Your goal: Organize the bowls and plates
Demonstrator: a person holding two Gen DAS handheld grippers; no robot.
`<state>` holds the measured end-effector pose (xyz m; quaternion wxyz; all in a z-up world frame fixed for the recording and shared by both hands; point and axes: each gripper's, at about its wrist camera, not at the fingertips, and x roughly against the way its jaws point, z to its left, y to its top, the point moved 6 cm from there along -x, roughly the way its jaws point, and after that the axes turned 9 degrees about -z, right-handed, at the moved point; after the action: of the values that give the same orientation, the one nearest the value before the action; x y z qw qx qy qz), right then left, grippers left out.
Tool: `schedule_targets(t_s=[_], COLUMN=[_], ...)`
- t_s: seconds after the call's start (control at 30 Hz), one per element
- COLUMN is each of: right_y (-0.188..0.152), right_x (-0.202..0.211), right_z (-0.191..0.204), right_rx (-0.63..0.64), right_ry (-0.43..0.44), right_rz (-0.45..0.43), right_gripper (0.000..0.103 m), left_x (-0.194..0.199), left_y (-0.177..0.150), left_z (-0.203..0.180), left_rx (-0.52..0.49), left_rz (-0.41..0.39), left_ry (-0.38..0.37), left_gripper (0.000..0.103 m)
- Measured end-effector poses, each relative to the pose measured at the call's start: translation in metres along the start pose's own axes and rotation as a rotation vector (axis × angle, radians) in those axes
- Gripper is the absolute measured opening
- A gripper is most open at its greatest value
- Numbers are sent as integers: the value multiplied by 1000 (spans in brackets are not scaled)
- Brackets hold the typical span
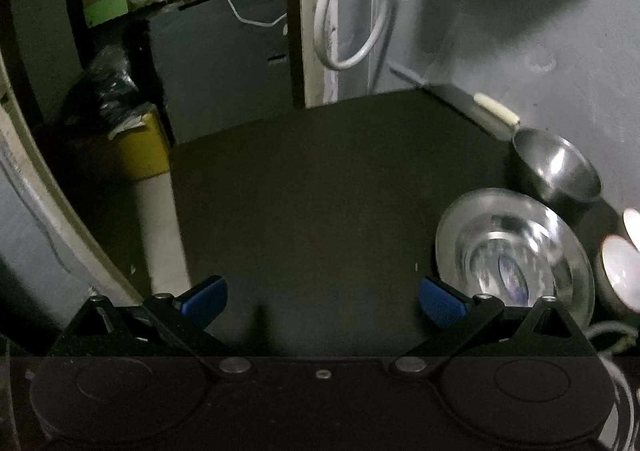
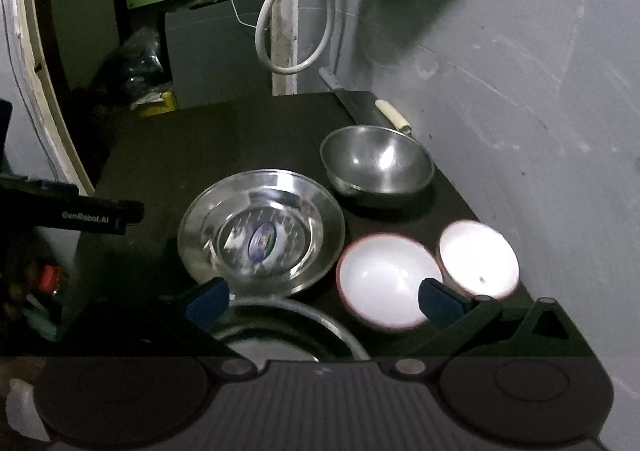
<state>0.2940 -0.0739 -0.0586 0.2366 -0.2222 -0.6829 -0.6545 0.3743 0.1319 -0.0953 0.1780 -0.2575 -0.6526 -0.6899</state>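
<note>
Blue-padded and spread wide, your left gripper [image 1: 323,301] hangs over the bare dark table [image 1: 300,179] with nothing between its fingers. Just off its right finger sits the steel plate [image 1: 514,251], a sticker at its centre, and behind that the steel bowl [image 1: 558,171] stands near the grey wall. Two white bowls show only as bright slivers at the right edge, the larger one [image 1: 618,271] nearer you, the smaller [image 1: 632,227] behind it. A white cable loop [image 1: 352,11] hangs on the wall beyond the table.

From your right wrist, closest of all is the rim of a second steel plate [image 2: 296,315], lying directly under your right gripper [image 2: 324,301], whose fingers are also wide apart and grip nothing. Ahead of the left finger lies the stickered plate [image 2: 262,231]; the steel bowl [image 2: 378,167] sits behind it to the right. The larger white bowl [image 2: 390,281] lies beside the right finger, with the smaller white bowl [image 2: 478,257] just beside it, toward the wall. Your left gripper's black body [image 2: 80,213] juts in from the left edge.
</note>
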Motion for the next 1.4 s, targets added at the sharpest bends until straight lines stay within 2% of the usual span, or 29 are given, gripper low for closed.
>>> schedule_targets(t_s=[0.2,0.4,0.57,0.63,0.7,0.77,0.9,0.97,1.2,1.3,1.33,1.4], right_y=[12,17,18,18,18,19,20,20,15,14,14,14], right_x=[-27,-50,-71,-79,-85,-92,-103,-108,-116,-117,-117,-117], right_z=[2,12,8,6,5,5,1,1,1,1,2,1], right_rx=[24,67,94,106,119,121,87,91,102,101,101,98], right_ry=[14,73,67,63,64,73,90,85,78,80,80,74], right_rz=[9,27,57,72,84,94,107,116,140,141,140,136], right_gripper=[103,102,93,86,83,82,77,70,47,38,36,33], left_x=[-18,-39,-42,-41,-39,-38,-37,-36,-35,-33,-33,-33], left_y=[19,18,7,1,-3,-7,-13,-15,-18,-20,-21,-22], left_z=[-10,-25,-33,-35,-36,-38,-40,-42,-47,-48,-49,-49], left_rx=[14,3,14,25,42,64,125,146,170,189,203,223], left_rz=[-45,3,42,53,61,68,98,109,135,138,135,130], left_ry=[-88,-149,-192,-203,-217,-227,-238,-249,-272,-294,-310,-313], left_gripper=[102,102,101,99,95,82,66,55,40,29,20,20])
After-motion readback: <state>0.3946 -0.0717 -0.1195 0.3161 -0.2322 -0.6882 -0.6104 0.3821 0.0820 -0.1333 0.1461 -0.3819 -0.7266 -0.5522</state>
